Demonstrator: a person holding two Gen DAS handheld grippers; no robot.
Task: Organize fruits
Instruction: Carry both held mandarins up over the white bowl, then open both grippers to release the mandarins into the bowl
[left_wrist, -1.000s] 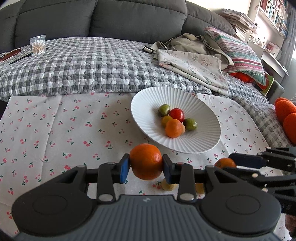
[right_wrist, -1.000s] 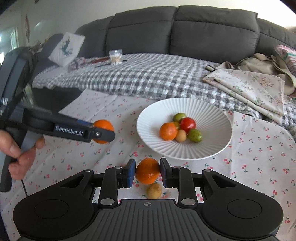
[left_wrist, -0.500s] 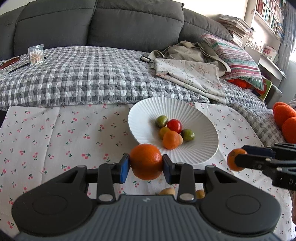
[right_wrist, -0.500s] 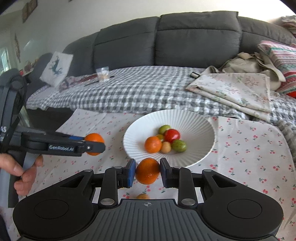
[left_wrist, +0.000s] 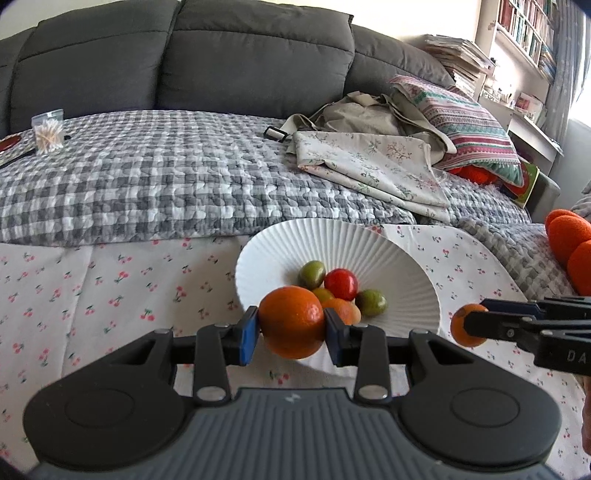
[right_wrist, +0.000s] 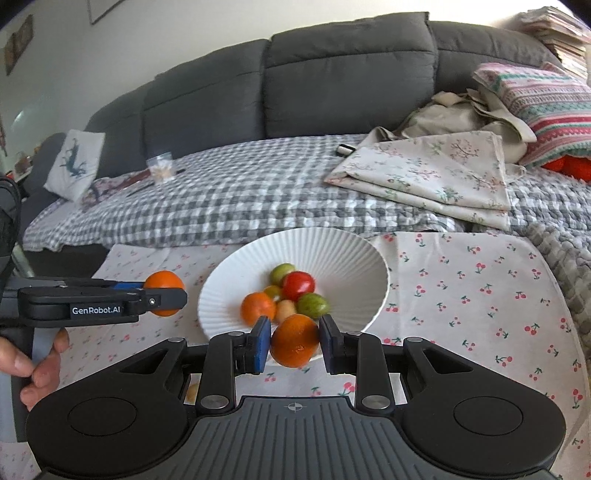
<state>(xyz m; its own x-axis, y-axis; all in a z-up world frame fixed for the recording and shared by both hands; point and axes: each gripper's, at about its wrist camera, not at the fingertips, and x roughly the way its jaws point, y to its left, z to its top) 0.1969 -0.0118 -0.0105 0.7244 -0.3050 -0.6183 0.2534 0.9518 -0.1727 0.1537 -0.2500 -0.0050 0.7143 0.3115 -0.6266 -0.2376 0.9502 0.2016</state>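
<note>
Grey sofa (left_wrist: 221, 62), checked quilt (left_wrist: 147, 177), bookshelves (left_wrist: 524, 33)

You see a grey sofa (left_wrist: 258, 55) behind a checked quilt (left_wrist: 147, 177), with folded floral cloth (left_wrist: 373, 166) beside a striped pillow (left_wrist: 469, 125); a cotton-swab box (left_wrist: 47, 130) sits far left.

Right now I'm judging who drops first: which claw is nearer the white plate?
Right. The right claw holds its orange at the white plate's near rim; the left claw hangs off its left side.

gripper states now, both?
Left gripper: shut on an orange.
Right gripper: shut on a second orange.
</note>
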